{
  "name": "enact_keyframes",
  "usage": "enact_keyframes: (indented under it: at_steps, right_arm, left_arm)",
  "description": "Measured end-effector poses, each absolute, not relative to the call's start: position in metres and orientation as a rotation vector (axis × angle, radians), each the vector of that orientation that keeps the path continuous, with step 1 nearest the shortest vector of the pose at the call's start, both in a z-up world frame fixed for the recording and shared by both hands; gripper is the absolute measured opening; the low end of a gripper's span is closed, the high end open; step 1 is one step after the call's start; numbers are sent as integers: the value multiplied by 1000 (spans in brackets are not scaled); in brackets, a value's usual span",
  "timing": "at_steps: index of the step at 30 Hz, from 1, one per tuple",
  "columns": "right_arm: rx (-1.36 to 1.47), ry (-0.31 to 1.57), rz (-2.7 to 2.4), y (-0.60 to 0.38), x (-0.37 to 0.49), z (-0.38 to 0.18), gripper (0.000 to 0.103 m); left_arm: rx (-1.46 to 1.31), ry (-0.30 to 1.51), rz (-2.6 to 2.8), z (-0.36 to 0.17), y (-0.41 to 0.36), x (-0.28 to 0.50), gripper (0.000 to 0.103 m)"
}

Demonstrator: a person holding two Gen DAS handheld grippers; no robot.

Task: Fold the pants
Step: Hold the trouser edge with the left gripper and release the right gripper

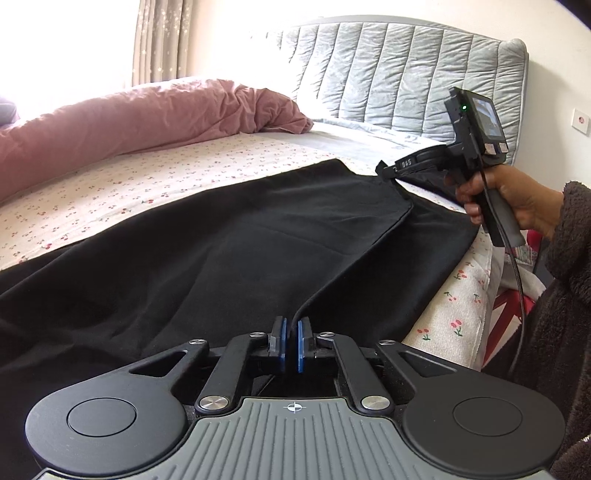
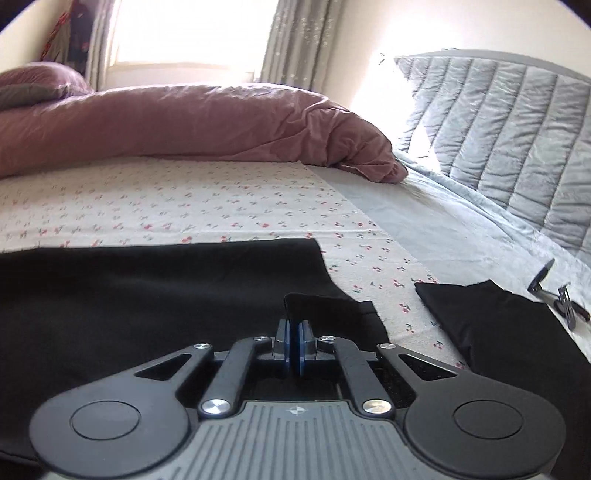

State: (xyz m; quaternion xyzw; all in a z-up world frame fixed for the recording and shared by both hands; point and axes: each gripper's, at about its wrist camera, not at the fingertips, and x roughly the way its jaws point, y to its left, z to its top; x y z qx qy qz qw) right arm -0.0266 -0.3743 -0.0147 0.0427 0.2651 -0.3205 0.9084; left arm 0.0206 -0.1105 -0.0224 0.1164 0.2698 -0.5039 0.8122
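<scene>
Here both tongs, the left gripper (image 1: 291, 341) and right gripper (image 2: 294, 341), pinch the black pants (image 1: 221, 236) on the flowery bed (image 1: 110, 184)

A wide bed fills the room, covered by a white sheet printed with small red cherries (image 2: 192, 206). Along its far side lies a rumpled dusty-pink duvet (image 1: 147, 114), bunched into a long roll. A pale grey quilted padded headboard (image 1: 406, 74) stands at the head, with a light grey-blue cloth (image 2: 424, 221) spread below it. Behind the bed a bright window (image 2: 192, 29) is blown out white by daylight, flanked by beige patterned curtains (image 1: 162, 40). The cream wall (image 1: 554, 74) carries a white socket plate (image 1: 581, 122).
</scene>
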Motion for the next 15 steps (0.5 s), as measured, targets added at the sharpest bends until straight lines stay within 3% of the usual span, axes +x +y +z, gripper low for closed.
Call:
enact_keyframes:
  at_steps: [7, 15]
  right_arm:
    - [531, 554, -736, -434, -96, -14, 2]
    - [431, 625, -733, -395, -118, -19, 2]
  left_arm:
    - [308, 581, -1108, -18, -109, 14, 0]
    - [365, 604, -1127, -18, -98, 6, 0]
